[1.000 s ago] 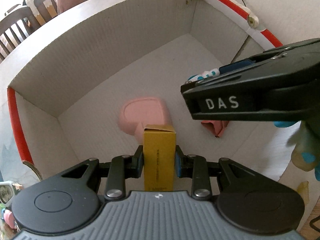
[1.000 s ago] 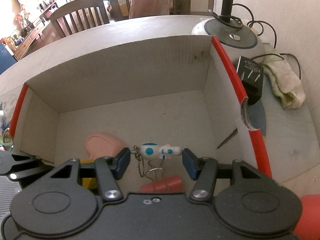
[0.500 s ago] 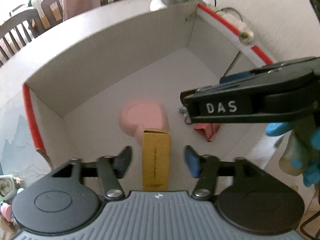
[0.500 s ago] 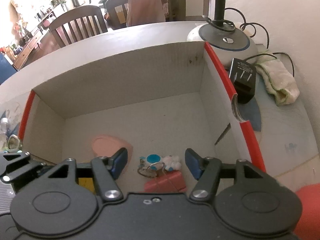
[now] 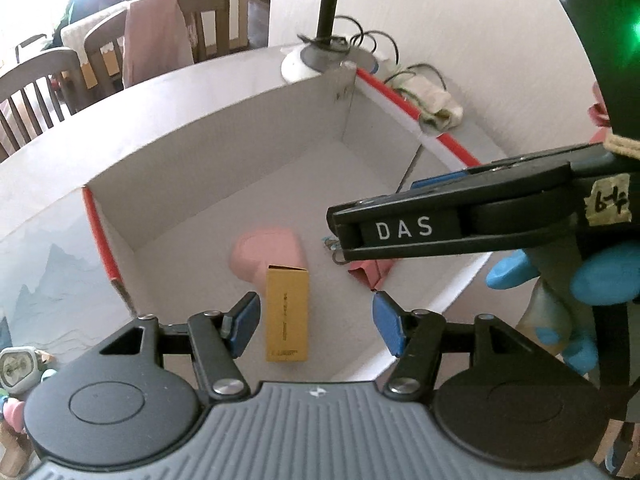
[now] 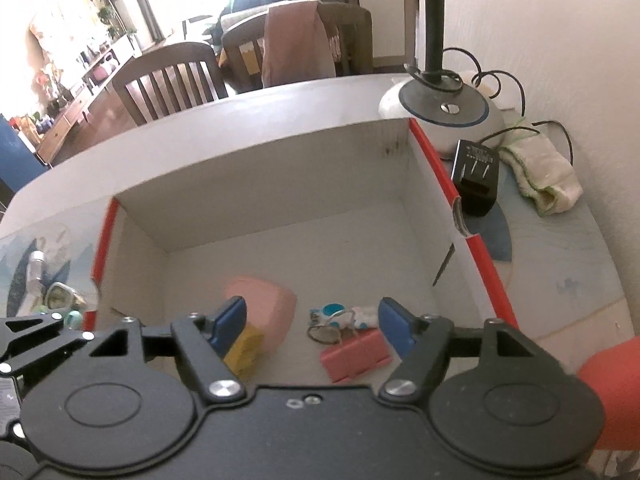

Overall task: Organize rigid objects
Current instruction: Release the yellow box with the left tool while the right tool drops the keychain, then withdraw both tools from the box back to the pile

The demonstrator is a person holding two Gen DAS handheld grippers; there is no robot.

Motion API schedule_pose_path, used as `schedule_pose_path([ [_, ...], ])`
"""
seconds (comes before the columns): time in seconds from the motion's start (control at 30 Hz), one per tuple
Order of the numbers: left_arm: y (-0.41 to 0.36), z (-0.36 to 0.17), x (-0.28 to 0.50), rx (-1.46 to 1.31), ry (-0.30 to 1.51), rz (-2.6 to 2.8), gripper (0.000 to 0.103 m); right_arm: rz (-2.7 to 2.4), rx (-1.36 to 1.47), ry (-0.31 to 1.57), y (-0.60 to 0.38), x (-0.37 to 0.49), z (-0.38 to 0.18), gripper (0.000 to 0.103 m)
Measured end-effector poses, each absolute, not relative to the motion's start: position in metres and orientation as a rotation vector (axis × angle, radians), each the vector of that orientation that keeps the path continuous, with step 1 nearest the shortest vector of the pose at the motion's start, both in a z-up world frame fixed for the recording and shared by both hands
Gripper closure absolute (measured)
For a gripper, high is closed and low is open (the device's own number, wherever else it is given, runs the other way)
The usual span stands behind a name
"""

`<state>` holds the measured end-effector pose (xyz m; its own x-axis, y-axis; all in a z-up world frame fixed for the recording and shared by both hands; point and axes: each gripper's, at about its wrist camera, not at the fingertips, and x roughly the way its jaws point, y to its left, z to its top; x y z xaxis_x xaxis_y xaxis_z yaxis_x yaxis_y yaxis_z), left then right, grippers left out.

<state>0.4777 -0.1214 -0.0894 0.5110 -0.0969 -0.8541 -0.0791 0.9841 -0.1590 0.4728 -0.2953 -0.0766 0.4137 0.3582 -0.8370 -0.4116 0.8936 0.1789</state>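
White capitals "DAS" stand on the side of the right gripper (image 5: 404,232) as seen from the left wrist camera. A strip of tape (image 5: 608,205) farther back on the same gripper carries a handwritten mark that looks like "64". The yellow box (image 5: 287,314) bears small dark print, too fine to read.

My left-hand camera sits just behind my left gripper (image 5: 314,322) and looks forward and down into the cardboard box (image 5: 224,148) from its near edge, close above the floor. My right-hand camera rides behind my right gripper (image 6: 312,326), facing the same way from a spot further right. Both views share the box floor with the yellow carton (image 5: 287,312) (image 6: 245,350) and pink case (image 5: 268,248) (image 6: 262,304), the lamp base (image 5: 316,60) (image 6: 444,114) and chairs (image 6: 168,80) beyond.
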Motion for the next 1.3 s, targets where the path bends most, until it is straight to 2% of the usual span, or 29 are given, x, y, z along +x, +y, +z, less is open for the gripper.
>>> schedule_pose_path([
  [0.33,-0.095,-0.064,0.424,-0.233,0.942,-0.021,0.042,0.504,-0.015,0.963,-0.297,0.437,-0.052,0.026],
  [0.5,-0.078,-0.053,0.397,-0.257,0.894,0.004,0.042,0.515,0.032,0.922,-0.299,0.416,-0.04,0.018],
  [0.63,-0.063,-0.045,0.374,-0.278,0.858,0.017,0.042,0.533,0.06,0.888,-0.295,0.394,-0.031,0.016],
  [0.73,-0.051,-0.039,0.355,-0.299,0.832,0.027,0.036,0.554,0.063,0.854,-0.289,0.376,-0.024,0.014],
  [0.9,-0.031,-0.033,0.328,-0.313,0.804,0.041,0.035,0.583,0.054,0.8,-0.274,0.345,-0.014,0.009],
  [1.0,-0.019,-0.029,0.31,-0.316,0.785,0.052,0.025,0.595,0.061,0.767,-0.263,0.327,-0.011,0.009],
  [1.2,0.01,-0.026,0.276,-0.332,0.761,0.062,0.024,0.648,0.064,0.732,-0.238,0.295,-0.01,0.006],
  [1.3,0.023,-0.025,0.262,-0.337,0.75,0.07,0.019,0.675,0.055,0.707,-0.222,0.275,-0.012,0.003],
])
